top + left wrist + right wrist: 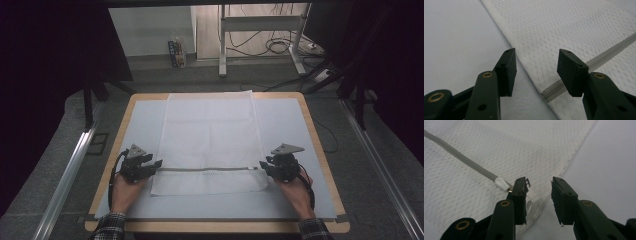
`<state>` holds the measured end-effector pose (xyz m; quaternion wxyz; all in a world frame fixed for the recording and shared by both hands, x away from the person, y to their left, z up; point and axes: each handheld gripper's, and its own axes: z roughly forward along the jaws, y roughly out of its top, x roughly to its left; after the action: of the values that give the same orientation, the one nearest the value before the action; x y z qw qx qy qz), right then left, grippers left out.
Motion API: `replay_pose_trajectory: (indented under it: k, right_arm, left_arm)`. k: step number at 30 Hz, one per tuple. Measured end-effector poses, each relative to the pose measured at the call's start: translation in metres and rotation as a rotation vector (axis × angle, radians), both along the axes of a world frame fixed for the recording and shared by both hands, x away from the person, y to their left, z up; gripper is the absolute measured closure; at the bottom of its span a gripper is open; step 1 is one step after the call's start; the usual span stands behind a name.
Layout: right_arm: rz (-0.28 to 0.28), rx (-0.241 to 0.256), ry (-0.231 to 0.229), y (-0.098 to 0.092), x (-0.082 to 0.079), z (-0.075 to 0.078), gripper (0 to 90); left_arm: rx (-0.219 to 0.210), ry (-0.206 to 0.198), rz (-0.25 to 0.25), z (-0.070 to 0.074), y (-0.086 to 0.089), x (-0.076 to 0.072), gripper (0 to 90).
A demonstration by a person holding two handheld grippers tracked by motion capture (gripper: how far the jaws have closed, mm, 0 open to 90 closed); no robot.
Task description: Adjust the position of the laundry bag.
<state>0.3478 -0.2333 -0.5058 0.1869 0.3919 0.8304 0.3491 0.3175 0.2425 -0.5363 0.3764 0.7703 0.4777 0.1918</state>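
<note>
A white mesh bag (210, 140) lies flat on the table, with a grey zipper (205, 169) running across its near part. My left gripper (159, 163) hovers open at the bag's left edge, where the zipper ends; the mesh edge (534, 75) and the zipper end (549, 93) lie between its jaws. At the bag's right edge my right gripper (262, 165) is open too. In the right gripper view the white zipper pull (502, 184) sits just left of the left jaw, and a pale loop (532, 206) lies under the jaws. Neither gripper holds anything.
A pale blue mat (290, 145) covers the wooden table (320, 150). Beyond the far edge are a metal stand (260, 30), cables (280, 47) and a small carton (176, 52) on the floor. Dark curtains flank both sides.
</note>
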Motion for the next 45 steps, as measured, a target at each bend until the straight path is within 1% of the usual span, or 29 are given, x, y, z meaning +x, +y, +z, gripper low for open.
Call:
replay_pose_trajectory:
  k: [1,2,4,5,6,7,8,9,11,14,15,16,17,18,19,20,21,22,23,24,25,27,28,29,30,33,36,41,45]
  right_arm:
    - [0.007,-0.004,0.01,0.0,0.005,-0.002,60.3]
    - [0.007,-0.004,0.01,0.0,0.005,-0.002,60.3]
    - [0.006,-0.002,0.02,0.0,0.011,-0.005,57.9]
    - [0.006,-0.002,0.02,0.0,0.011,-0.005,57.9]
    - [0.002,0.003,0.017,0.001,0.014,-0.006,57.7]
    - [0.002,0.003,0.017,0.001,0.014,-0.006,57.7]
    - [0.002,0.006,0.017,0.001,0.015,-0.006,57.8]
    - [0.0,0.013,0.023,0.001,0.018,-0.006,58.1]
    - [-0.01,-0.002,0.026,0.003,0.022,-0.008,58.4]
    - [-0.016,-0.014,0.033,0.005,0.025,-0.01,58.6]
    - [-0.022,-0.026,0.046,0.007,0.027,-0.012,61.4]
    - [-0.022,-0.026,0.046,0.007,0.027,-0.012,61.4]
    - [-0.021,-0.035,0.051,0.008,0.028,-0.012,63.3]
    - [-0.017,-0.057,0.06,0.01,0.029,-0.014,64.8]
    - [-0.025,-0.054,0.065,0.012,0.03,-0.013,66.7]
    - [-0.025,-0.054,0.065,0.012,0.03,-0.013,66.7]
    - [-0.031,-0.054,0.074,0.012,0.03,-0.013,67.8]
    - [-0.046,-0.044,0.081,0.013,0.03,-0.013,71.0]
    - [-0.049,-0.041,0.084,0.013,0.03,-0.013,76.1]
    - [-0.048,-0.027,0.1,0.013,0.029,-0.012,81.1]
    - [-0.048,-0.027,0.1,0.013,0.029,-0.012,84.8]
    - [-0.045,-0.028,0.104,0.013,0.029,-0.012,86.9]
    - [-0.045,-0.028,0.105,0.013,0.029,-0.012,87.2]
    - [-0.041,-0.029,0.103,0.013,0.029,-0.012,87.4]
    - [-0.036,-0.033,0.1,0.013,0.029,-0.012,87.5]
    - [-0.029,-0.041,0.091,0.013,0.028,-0.011,87.5]
    - [-0.02,-0.044,0.083,0.013,0.027,-0.01,87.5]
    - [-0.01,-0.044,0.073,0.012,0.024,-0.007,87.5]
    - [0.009,-0.046,0.068,0.008,0.022,-0.005,87.5]
  left_arm:
    - [0.008,-0.004,-0.004,-0.001,-0.002,0.002,48.9]
    - [0.014,-0.004,-0.006,-0.001,-0.003,0.003,48.9]
    - [0.048,-0.009,-0.007,-0.002,-0.007,0.006,45.5]
    - [0.062,-0.011,-0.004,-0.003,-0.008,0.007,45.5]
    - [0.084,-0.019,0.004,-0.004,-0.009,0.008,40.4]
    - [0.095,-0.026,0.012,-0.006,-0.009,0.009,40.4]
    - [0.115,-0.027,0.032,-0.007,-0.01,0.011,39.5]
    - [0.119,-0.027,0.04,-0.008,-0.01,0.012,39.1]
    - [0.108,-0.02,0.038,-0.009,-0.009,0.014,40.1]
    - [0.121,-0.007,0.053,-0.01,-0.009,0.016,41.1]
    - [0.111,0.007,0.046,-0.011,-0.009,0.018,44.9]
    - [0.098,0.012,0.041,-0.011,-0.008,0.018,44.9]
    - [0.08,0.025,0.033,-0.011,-0.008,0.019,49.1]
    - [0.076,0.031,0.029,-0.011,-0.009,0.019,52.9]
    - [0.076,0.038,0.025,-0.01,-0.01,0.019,59.7]
    - [0.078,0.042,0.027,-0.01,-0.011,0.019,59.7]
    - [0.089,0.047,0.029,-0.009,-0.014,0.019,62.6]
    - [0.093,0.051,0.028,-0.008,-0.017,0.018,66.5]
    - [0.095,0.058,0.029,-0.007,-0.018,0.018,70.7]
    - [0.086,0.065,0.037,-0.007,-0.019,0.018,74.7]
    - [0.068,0.072,0.042,-0.007,-0.019,0.019,74.7]
    - [0.029,0.084,0.055,-0.008,-0.015,0.02,77.0]
    - [0.012,0.09,0.06,-0.008,-0.013,0.02,80.9]
    - [-0.005,0.096,0.061,-0.008,-0.011,0.021,82.6]
    - [-0.013,0.097,0.058,-0.008,-0.01,0.021,84.4]
    - [0.01,0.083,0.05,-0.007,-0.012,0.02,88.4]
    - [0.03,0.075,0.043,-0.006,-0.014,0.019,88.9]
    - [0.026,0.082,0.023,-0.005,-0.013,0.018,89.0]
    - [0.039,0.082,0.003,-0.004,-0.014,0.017,88.8]
